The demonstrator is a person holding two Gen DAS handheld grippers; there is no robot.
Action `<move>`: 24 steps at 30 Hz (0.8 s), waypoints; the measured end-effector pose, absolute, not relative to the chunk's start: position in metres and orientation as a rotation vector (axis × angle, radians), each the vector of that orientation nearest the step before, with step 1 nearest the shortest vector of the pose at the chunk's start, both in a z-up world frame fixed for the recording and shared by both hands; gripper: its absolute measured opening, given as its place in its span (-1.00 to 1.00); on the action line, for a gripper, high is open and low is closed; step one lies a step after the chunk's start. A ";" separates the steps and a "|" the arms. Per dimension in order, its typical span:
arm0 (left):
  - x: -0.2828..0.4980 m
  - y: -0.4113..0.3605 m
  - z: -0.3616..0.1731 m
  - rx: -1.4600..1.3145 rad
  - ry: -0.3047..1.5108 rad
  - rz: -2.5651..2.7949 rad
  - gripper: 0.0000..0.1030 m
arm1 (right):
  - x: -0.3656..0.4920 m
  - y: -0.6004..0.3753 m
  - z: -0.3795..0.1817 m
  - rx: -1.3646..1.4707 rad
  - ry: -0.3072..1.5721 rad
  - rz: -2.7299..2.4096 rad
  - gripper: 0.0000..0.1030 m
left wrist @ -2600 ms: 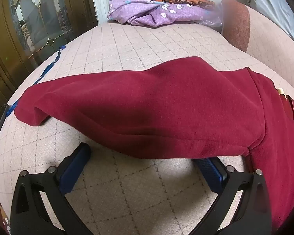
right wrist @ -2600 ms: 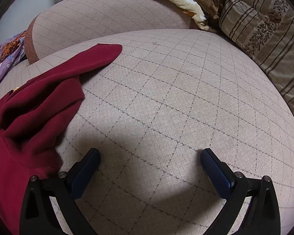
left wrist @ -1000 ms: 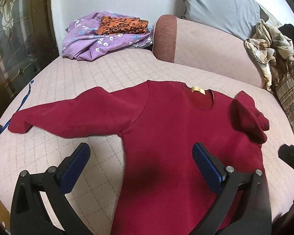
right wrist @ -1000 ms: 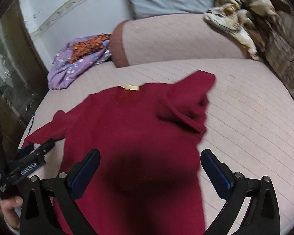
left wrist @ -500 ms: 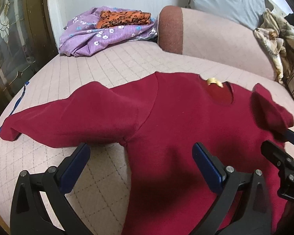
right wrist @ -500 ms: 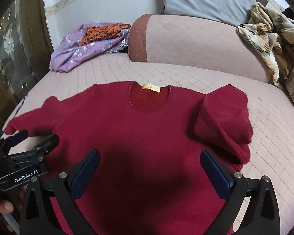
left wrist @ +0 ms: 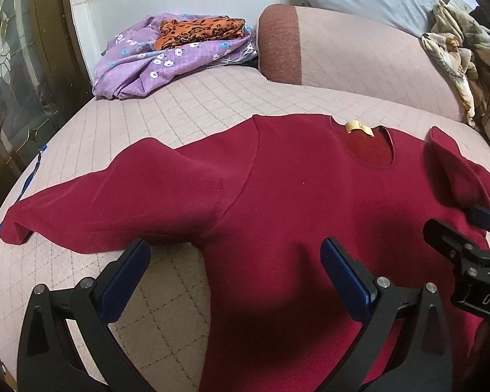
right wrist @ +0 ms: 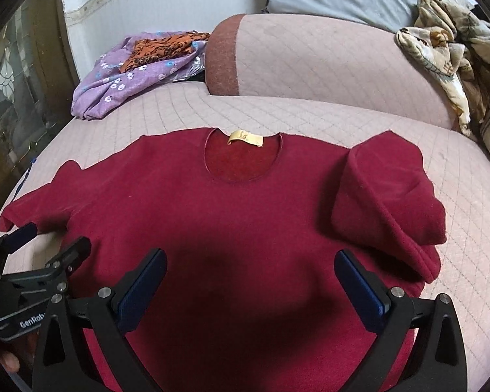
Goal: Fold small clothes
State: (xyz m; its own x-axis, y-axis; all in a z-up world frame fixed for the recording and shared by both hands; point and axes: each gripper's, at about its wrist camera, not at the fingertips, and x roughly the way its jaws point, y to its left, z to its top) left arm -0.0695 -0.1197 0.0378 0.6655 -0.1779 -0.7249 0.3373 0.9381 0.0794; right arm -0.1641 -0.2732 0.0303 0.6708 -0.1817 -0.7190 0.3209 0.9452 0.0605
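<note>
Dark red fleece sweater (right wrist: 232, 215) is laid flat on the quilted beige bed (right wrist: 467, 196) for folding; left gripper (left wrist: 235, 274) and right gripper (right wrist: 250, 281) jaws are held released above it.

left tool (left wrist: 233, 268) spread wide, right tool (right wrist: 250, 276) spread wide, side by side

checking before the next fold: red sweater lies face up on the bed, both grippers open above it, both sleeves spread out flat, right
Not quite. Only one sleeve is spread out flat, on the left. The other sleeve is folded back on itself in a bunch by the shoulder, as the right wrist view shows. The rest holds: the red sweater lies face up on the bed, and the left gripper and right gripper are both open above it.
</note>
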 end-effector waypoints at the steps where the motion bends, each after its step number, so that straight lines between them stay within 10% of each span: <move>1: -0.069 -0.119 0.038 0.213 0.792 -0.292 1.00 | -0.163 -0.274 0.030 0.192 0.790 -0.284 0.99; 24: -0.066 -0.116 0.034 0.208 0.806 -0.286 1.00 | -0.158 -0.277 0.022 0.225 0.835 -0.296 0.99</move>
State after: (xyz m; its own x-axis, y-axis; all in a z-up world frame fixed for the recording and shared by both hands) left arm -0.0656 -0.1160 0.0342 0.6570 -0.1724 -0.7339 0.3293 0.9413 0.0736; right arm -0.1585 -0.2773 0.0220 0.6345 -0.1690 -0.7543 0.3438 0.9357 0.0796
